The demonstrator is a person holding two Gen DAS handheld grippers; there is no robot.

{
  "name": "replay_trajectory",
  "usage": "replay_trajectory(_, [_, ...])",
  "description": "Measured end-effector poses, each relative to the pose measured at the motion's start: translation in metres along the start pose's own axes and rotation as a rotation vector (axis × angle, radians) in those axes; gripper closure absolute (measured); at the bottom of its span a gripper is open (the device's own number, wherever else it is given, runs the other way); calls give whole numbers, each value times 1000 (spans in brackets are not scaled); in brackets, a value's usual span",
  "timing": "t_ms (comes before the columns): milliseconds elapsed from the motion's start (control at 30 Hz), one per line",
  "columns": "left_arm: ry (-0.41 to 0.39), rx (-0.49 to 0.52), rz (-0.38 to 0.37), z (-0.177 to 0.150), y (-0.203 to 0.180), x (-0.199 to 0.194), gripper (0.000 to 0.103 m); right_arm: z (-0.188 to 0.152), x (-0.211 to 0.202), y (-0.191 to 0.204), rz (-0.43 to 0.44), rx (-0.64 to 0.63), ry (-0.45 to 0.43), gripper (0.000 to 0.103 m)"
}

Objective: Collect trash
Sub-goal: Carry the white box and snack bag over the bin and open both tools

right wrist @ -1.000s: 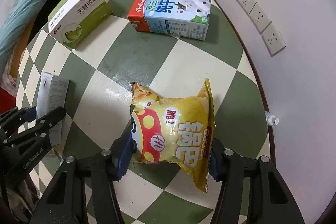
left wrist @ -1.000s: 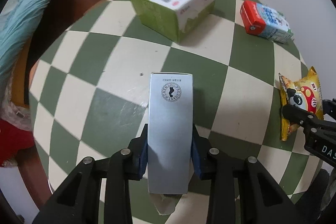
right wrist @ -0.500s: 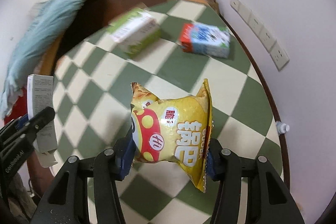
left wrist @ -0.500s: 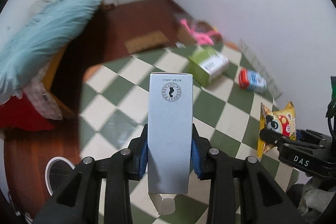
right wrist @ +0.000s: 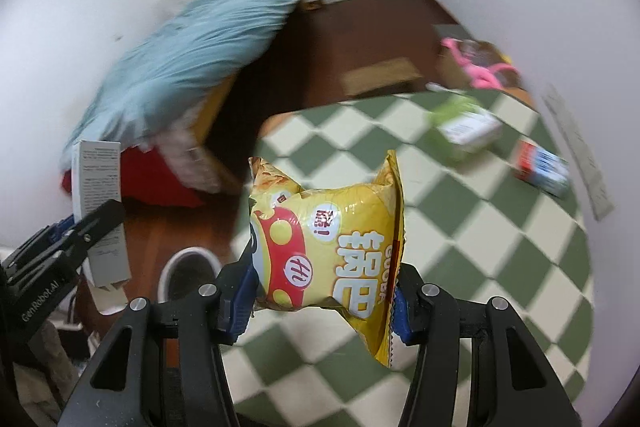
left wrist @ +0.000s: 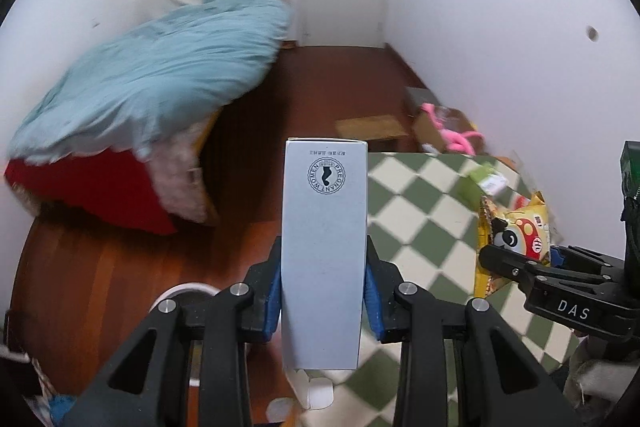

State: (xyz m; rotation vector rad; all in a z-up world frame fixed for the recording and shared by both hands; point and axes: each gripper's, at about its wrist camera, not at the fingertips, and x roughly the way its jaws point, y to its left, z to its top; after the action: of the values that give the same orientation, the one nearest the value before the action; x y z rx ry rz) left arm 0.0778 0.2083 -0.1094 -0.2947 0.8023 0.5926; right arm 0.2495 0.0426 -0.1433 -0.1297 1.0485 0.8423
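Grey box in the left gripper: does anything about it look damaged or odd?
Yes. The grey box is clamped upright in the left gripper, but its bottom flap hangs open below the body, also visible in the right wrist view. Anything left inside could drop out. The snack bag looks intact.

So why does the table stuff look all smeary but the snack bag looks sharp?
Right wrist view: the snack bag is sharp because it rides in the right tongs with the camera, while the green box and milk carton smear with motion blur. Left wrist view: the grey box in the left tongs is crisp, the blue blanket soft, and the fisheye bends the edges.
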Motion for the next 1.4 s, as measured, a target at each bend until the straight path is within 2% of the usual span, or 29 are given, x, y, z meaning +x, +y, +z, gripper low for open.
replay_trajectory(200, [49, -138, 78, -28, 97, 11, 72, -10, 42, 106, 103, -108, 61, 46])
replay_trajectory(400, [197, -321, 43, -70, 185, 61, 72, -40, 115, 187, 155, -192, 198, 46])
replay_trajectory(500, [288, -396, 13, -94, 223, 100, 72, -56, 159, 213, 155, -222, 275, 46])
replay_trajectory(667, [399, -489, -15, -122, 264, 155, 71, -80, 240, 242, 140, -246, 411, 46])
replay_trajectory(767, [443, -520, 7, -131, 283, 173, 67, -92, 280, 255, 134, -254, 482, 46])
replay_trajectory(800, [451, -535, 21, -135, 291, 180, 52, -96, 290, 258, 130, -257, 496, 46])
replay_trajectory(833, [453, -549, 26, -138, 297, 182, 32, -99, 301, 262, 127, -265, 512, 46])
replay_trajectory(867, [453, -561, 33, -141, 301, 184, 24, -102, 311, 267, 123, -277, 529, 46])
replay_trajectory(900, [452, -574, 41, -144, 308, 186, 19, -105, 325, 273, 114, -286, 544, 46])
replay_trajectory(967, [464, -586, 52, -152, 315, 187, 15, -111, 341, 282, 109, -300, 570, 46])
replay_trajectory(1000, [476, -586, 69, -156, 317, 188, 9, -115, 353, 286, 107, -307, 591, 44])
replay_trajectory(1033, [476, -585, 83, -159, 318, 188, 8, -119, 359, 289, 109, -313, 605, 44])
replay_trajectory(1133, [460, -582, 137, -168, 324, 184, 8, -127, 383, 299, 127, -332, 645, 34])
replay_trajectory(1200, [454, -565, 182, -173, 323, 182, 8, -135, 393, 304, 149, -341, 660, 3])
replay_trajectory(1233, [460, -555, 200, -176, 322, 181, 8, -136, 395, 306, 154, -342, 661, 0])
replay_trajectory(1400, [454, -544, 229, -183, 319, 167, 8, -137, 395, 309, 151, -355, 652, 0])
